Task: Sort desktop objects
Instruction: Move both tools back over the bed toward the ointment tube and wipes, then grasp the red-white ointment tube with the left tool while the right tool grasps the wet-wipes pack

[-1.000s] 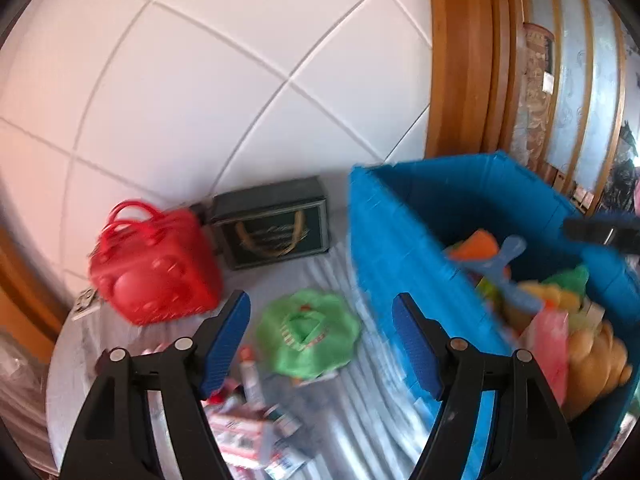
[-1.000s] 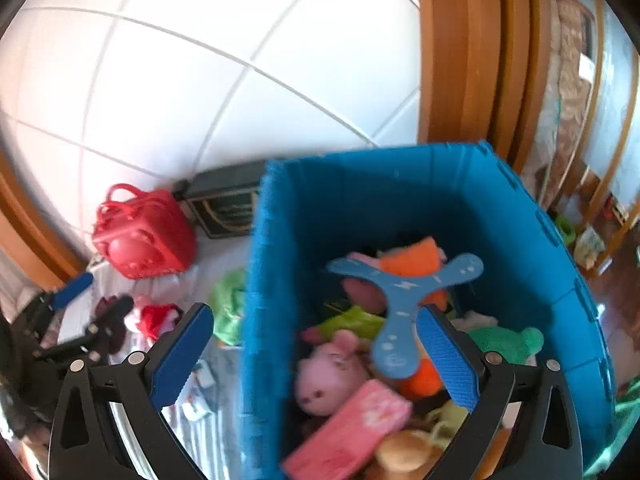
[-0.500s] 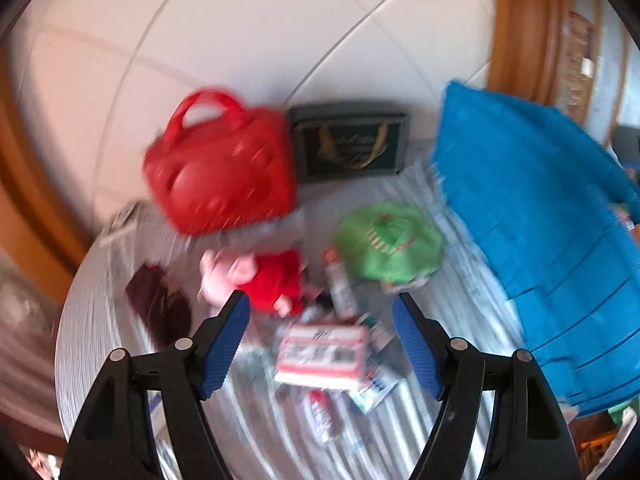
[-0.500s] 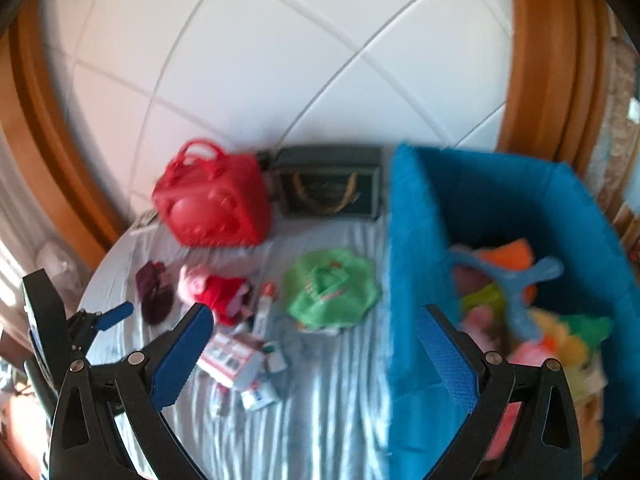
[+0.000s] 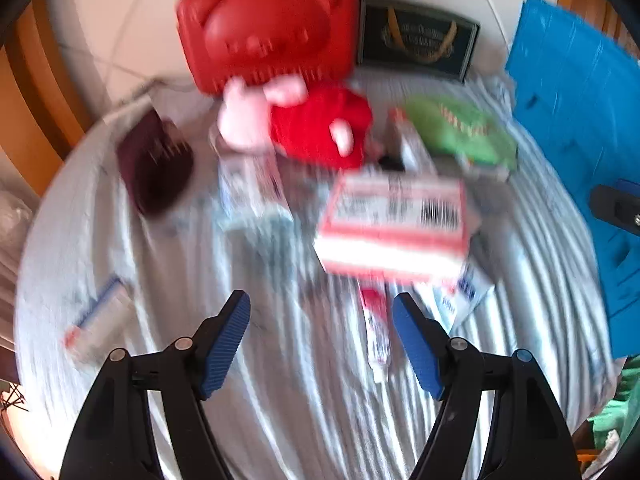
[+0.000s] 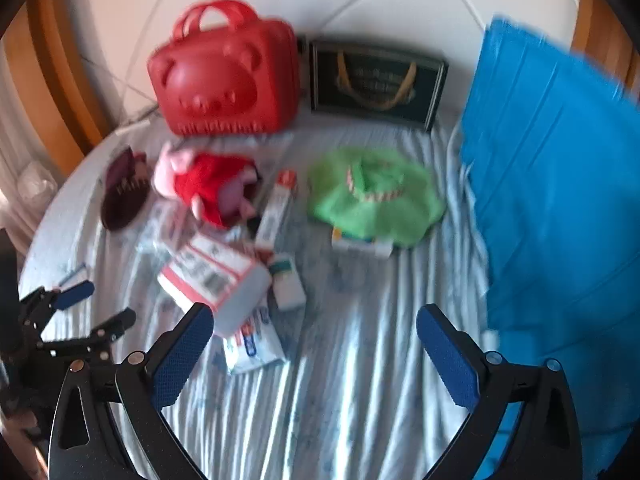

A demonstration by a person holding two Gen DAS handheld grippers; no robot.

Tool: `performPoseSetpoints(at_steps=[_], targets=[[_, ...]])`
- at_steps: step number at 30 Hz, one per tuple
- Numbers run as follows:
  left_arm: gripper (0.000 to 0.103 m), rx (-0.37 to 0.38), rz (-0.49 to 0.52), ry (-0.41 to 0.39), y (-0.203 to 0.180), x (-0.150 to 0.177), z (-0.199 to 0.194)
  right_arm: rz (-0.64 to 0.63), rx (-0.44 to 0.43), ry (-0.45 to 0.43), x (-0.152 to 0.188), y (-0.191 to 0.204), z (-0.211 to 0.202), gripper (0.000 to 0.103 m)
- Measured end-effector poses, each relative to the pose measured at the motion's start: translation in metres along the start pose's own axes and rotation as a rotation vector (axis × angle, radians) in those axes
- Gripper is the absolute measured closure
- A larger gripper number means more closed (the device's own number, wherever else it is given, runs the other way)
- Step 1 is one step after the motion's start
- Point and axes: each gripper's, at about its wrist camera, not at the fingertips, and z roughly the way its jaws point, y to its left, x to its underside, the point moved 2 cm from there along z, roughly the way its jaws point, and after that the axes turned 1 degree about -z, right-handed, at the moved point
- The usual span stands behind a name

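Loose things lie on a striped cloth (image 6: 360, 380): a plush pig in a red dress (image 5: 312, 124) (image 6: 204, 184), a red-and-white box (image 5: 392, 224) (image 6: 212, 272), a green fabric item (image 5: 460, 132) (image 6: 372, 196), a long tube box (image 6: 276, 208), a white packet (image 6: 252, 340) and a dark maroon item (image 5: 156, 164) (image 6: 124, 192). My left gripper (image 5: 320, 312) hangs open over bare cloth just short of the red-and-white box, holding nothing. It also shows at the left in the right wrist view as the left gripper (image 6: 102, 304). My right gripper (image 6: 314, 320) is open and empty, near the packet.
A red bear-faced case (image 6: 228, 84) and a dark gift box (image 6: 376, 80) stand against the tiled wall at the back. A tall blue bin (image 6: 560, 200) (image 5: 580, 100) walls off the right side. A small card (image 5: 96, 320) lies near the round table's left edge.
Both views have swung down from the wall and the blue bin onto the cluttered cloth. Both grippers have dropped closer to the table. Their jaws keep the same width.
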Motion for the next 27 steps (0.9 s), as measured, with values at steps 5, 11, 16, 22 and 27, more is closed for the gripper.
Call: performPoseSetpoints(at_steps=[5, 11, 16, 22, 27], targets=[[0.043, -0.015, 0.01, 0.024, -0.013, 0.028, 0.034, 0.063, -0.035, 0.034, 0.033, -0.004, 0.04, 0.0], [0.066, 0.049, 0.014, 0.05, -0.024, 0.032, 0.052, 0.069, -0.063, 0.109, 0.056, -0.003, 0.071, 0.0], [0.076, 0.05, 0.062, 0.069, -0.033, 0.032, 0.063, 0.04, -0.097, 0.14, 0.058, 0.006, 0.088, 0.0], [0.085, 0.072, 0.026, 0.082, -0.025, 0.029, 0.064, -0.036, -0.109, 0.188, 0.05, 0.031, 0.109, 0.034], [0.085, 0.086, -0.012, 0.066, -0.013, 0.029, 0.056, -0.077, -0.128, 0.215, 0.048, 0.051, 0.126, 0.035]])
